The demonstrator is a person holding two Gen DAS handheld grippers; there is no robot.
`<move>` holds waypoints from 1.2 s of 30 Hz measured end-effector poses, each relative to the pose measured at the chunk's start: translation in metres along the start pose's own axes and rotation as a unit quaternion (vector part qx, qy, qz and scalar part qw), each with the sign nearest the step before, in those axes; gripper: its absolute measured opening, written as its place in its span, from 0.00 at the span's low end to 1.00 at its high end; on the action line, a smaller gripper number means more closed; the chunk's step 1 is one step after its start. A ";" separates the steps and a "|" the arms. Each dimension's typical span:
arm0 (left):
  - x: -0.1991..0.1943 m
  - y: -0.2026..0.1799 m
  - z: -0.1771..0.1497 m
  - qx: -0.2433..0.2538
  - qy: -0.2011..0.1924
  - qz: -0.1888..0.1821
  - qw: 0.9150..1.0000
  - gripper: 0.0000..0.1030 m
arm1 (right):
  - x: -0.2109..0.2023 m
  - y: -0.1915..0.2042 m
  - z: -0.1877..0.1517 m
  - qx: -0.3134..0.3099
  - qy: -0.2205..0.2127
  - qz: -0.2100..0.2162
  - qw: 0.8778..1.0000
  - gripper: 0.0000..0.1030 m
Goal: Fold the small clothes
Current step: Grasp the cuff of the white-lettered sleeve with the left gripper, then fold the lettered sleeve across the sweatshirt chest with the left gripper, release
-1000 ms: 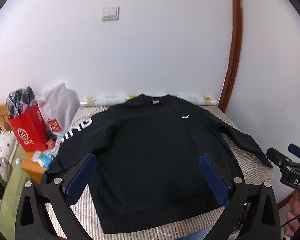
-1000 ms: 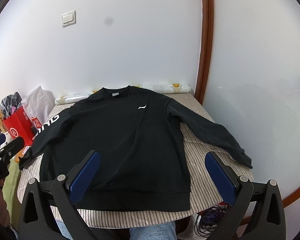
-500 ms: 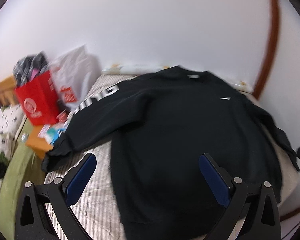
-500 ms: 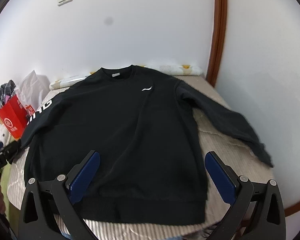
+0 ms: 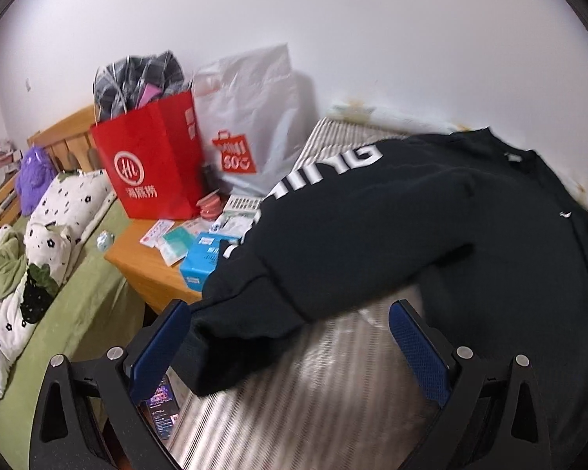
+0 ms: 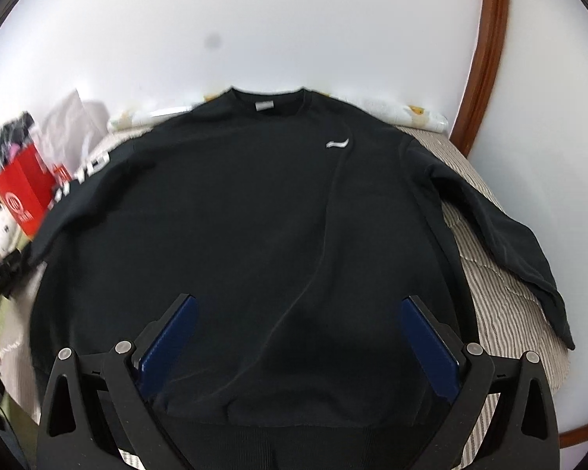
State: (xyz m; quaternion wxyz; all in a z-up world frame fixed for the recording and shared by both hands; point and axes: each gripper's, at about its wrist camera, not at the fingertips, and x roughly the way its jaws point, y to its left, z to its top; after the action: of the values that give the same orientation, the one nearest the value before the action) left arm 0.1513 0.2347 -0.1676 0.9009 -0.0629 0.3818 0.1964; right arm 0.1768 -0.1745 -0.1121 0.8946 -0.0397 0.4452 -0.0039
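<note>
While the black sweatshirt (image 6: 254,211) lies spread flat, front up, on the striped bed cover (image 6: 498,297), the right gripper (image 6: 300,337) hangs over the lower body of the garment near its hem, jaws wide apart with nothing between the blue pads (image 6: 427,337). Its collar sits at 12 o'clock in the right wrist view, and one sleeve runs out toward 4 o'clock across the cover.

From the left wrist view, the left gripper (image 5: 290,348) is over the other sleeve, the one with white lettering (image 5: 325,172), which stretches from 1 o'clock down to the cuff (image 5: 200,348) at 7 o'clock. That cuff lies just beside the left blue pad (image 5: 156,348); the jaws stand apart and clamp nothing. At 10 o'clock a red paper bag (image 5: 156,164) and a white plastic bag (image 5: 254,117) stand on a wooden bedside table (image 5: 145,262) littered with small packets.
</note>
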 end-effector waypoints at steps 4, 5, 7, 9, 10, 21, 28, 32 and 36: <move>0.024 0.005 -0.005 0.006 0.027 0.010 1.000 0.64 | 0.011 0.003 -0.004 -0.005 0.014 -0.011 1.000 0.98; 0.026 0.007 -0.006 0.003 0.030 0.011 0.999 0.47 | 0.012 0.002 -0.005 -0.004 0.016 -0.012 1.000 0.98; 0.026 0.009 -0.006 -0.008 0.034 -0.013 0.999 0.18 | 0.014 0.001 -0.006 0.000 0.018 -0.012 1.000 0.98; 0.020 0.009 -0.003 -0.021 0.031 -0.027 0.999 0.07 | 0.013 -0.001 -0.007 0.003 0.016 -0.010 1.000 0.98; 0.016 0.007 -0.001 -0.019 0.023 -0.020 0.999 0.07 | 0.011 -0.001 -0.007 0.003 0.014 -0.009 1.000 0.98; -0.062 -0.077 0.058 0.041 -0.058 -0.102 0.992 0.06 | -0.010 -0.037 -0.004 0.008 -0.028 -0.009 1.000 0.98; -0.078 -0.188 0.103 0.088 -0.085 -0.178 0.976 0.06 | -0.027 -0.094 -0.003 0.045 -0.054 -0.017 0.997 0.98; -0.080 -0.260 0.113 0.114 -0.090 -0.224 0.964 0.06 | -0.025 -0.120 -0.009 0.046 -0.054 -0.039 0.997 0.98; -0.071 -0.327 0.119 0.129 -0.063 -0.280 0.949 0.06 | -0.015 -0.150 -0.019 0.062 -0.042 -0.052 0.996 0.98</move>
State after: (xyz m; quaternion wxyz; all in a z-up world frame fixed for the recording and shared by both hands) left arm 0.3163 -0.0547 -0.0455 0.9424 -0.0383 0.3132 -0.1114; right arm 0.1567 -0.3243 -0.1000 0.9119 -0.0069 0.4033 -0.0761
